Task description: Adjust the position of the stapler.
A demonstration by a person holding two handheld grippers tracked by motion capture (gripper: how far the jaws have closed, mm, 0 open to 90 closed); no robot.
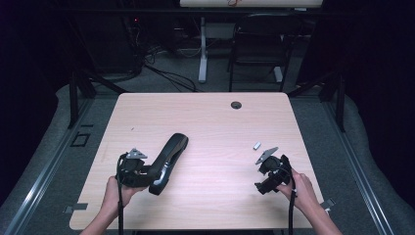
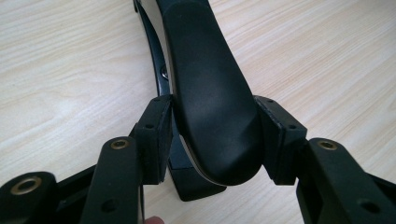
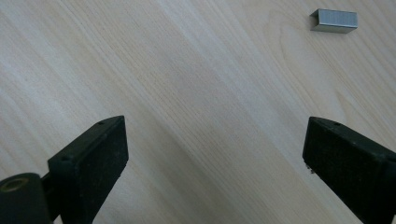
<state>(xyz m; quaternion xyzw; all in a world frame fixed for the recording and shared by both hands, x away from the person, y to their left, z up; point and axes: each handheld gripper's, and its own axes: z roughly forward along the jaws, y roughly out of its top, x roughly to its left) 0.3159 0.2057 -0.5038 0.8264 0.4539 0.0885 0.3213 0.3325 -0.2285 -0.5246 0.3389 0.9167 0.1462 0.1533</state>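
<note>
Two grippers worked near the table's near edge, one in each of the person's hands. The left gripper sat close to the near left corner, with the left hand wrapped around its body from below. Its pads pinched the rounded rear end of a black stapler, one pad pressed on each side of the smooth top arm. In the left gripper view the stapler ran away from the jaws over the pale wood, its glossy lower base showing under the top arm on the left side. From above, the stapler lay slantwise, its held end toward the near edge and its far end pointing to the middle of the table.

Toward the near right corner, the right hand held the right gripper, whose jaws stood spread wide with bare wood between them. The right gripper view showed both black pads well apart and touching nothing.

Just beyond the right gripper, a little farther from the near edge, lay a small silver strip of staples, flat on the wood and apart from everything else; it appeared in the upper right of the right gripper view. Farther still, a round cable hole sat close to the far edge. Past the table stood a dark chair on the floor.
</note>
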